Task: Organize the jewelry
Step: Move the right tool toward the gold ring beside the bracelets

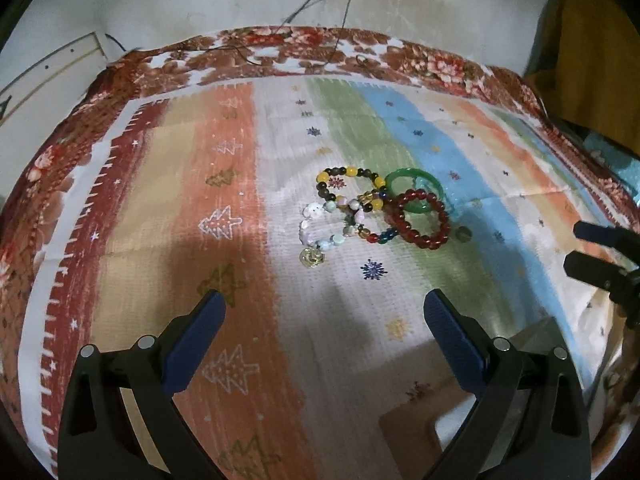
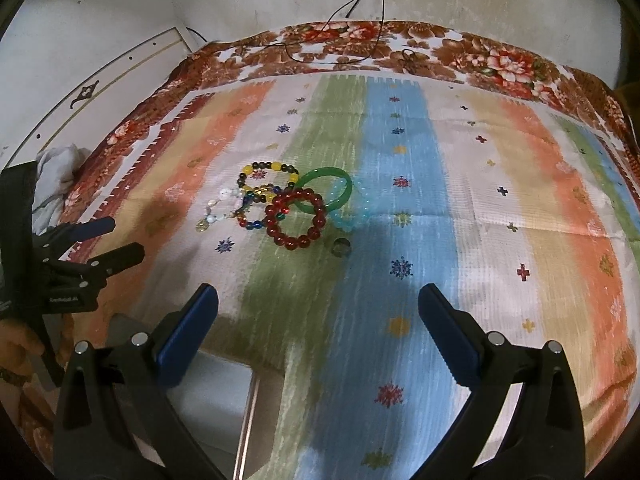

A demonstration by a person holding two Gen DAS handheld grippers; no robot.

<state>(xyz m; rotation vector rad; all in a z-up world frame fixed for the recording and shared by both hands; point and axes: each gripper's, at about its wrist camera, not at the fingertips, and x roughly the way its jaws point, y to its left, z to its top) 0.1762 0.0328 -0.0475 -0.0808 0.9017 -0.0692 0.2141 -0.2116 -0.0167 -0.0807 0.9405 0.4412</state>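
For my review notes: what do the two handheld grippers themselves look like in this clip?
Both match. The left gripper and the right gripper each have black plastic arms with silver round fasteners, ending in two flat dark-blue ribbed finger pads. Seen from the right wrist view, the left unit's black body carries small white lettering, too blurred to read. No sleeves show.

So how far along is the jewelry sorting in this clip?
Nothing looks done yet. The red bead bracelet, green bangle, yellow-and-dark bead bracelet and pale bead bracelet lie overlapping in one pile on the striped cloth. The left tongs and right tongs are open, holding nothing. All sorting remains.
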